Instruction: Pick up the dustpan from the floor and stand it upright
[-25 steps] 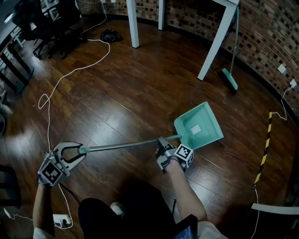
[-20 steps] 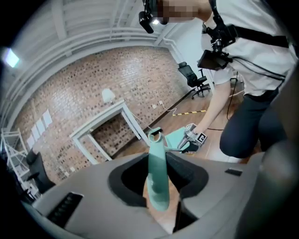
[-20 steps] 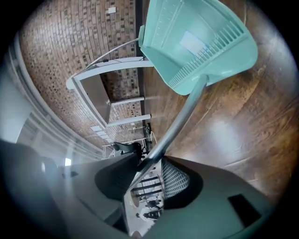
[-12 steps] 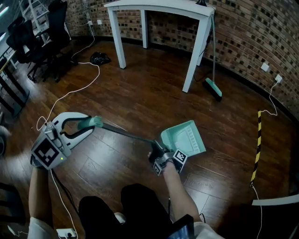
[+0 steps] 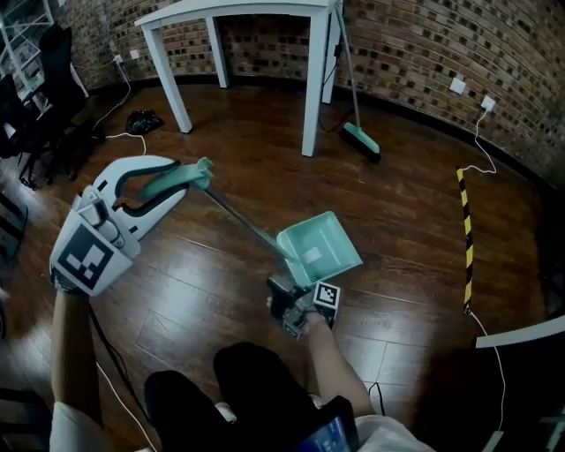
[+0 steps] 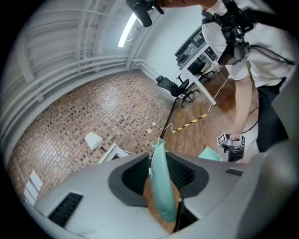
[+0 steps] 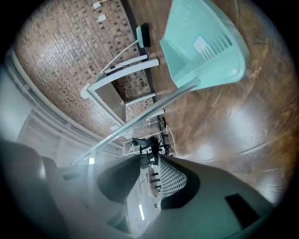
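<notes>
Mint-green plastic handle (image 6: 162, 191) sits clamped between the jaws of the left gripper (image 5: 179, 183), which is held high on the near side of the white table (image 5: 238, 11). From that grip a grey pole (image 5: 247, 225) slants down to the mint-green dustpan (image 5: 318, 249), tilted low over the wooden floor (image 5: 406, 221) in front of the table's right leg. The right gripper (image 5: 281, 296) hovers just beside the dustpan's base, jaws closing with nothing between them. A broom (image 5: 360, 139) leans at the table's right end.
</notes>
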Available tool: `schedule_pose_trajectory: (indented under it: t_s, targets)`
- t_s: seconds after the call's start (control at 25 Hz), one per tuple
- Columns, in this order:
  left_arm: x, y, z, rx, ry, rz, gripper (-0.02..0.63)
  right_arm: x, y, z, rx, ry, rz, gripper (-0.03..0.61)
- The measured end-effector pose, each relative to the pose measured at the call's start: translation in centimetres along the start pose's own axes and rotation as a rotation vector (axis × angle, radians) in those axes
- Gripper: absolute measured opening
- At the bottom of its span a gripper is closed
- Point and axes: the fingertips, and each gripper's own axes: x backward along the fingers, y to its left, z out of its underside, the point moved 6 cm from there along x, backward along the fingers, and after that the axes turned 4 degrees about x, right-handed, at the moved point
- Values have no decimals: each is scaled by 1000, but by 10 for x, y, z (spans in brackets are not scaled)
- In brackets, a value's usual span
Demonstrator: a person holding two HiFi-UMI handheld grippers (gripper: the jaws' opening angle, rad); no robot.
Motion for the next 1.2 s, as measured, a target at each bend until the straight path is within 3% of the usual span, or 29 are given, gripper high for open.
schedule_pose_trajectory:
  t_s: [0.12, 0.28, 0.76, 1.0, 1.2]
  targets:
    - [-13, 3, -15, -32, -35, -36, 150, 3, 20, -7, 67, 5, 0, 72]
    - [-26, 9, -22, 7, -74, -73, 193, 0, 38, -18, 167, 18, 55, -13]
    - [-43, 7, -57, 143, -234, 32, 208, 11, 58, -37, 365, 28, 184, -14]
    - [-43, 31, -73, 152, -263, -2, 225, 1, 72, -39, 365, 12, 149, -14]
    - [-45, 25, -75, 141, -247, -4, 225, 2, 88, -41, 394, 30, 135, -14]
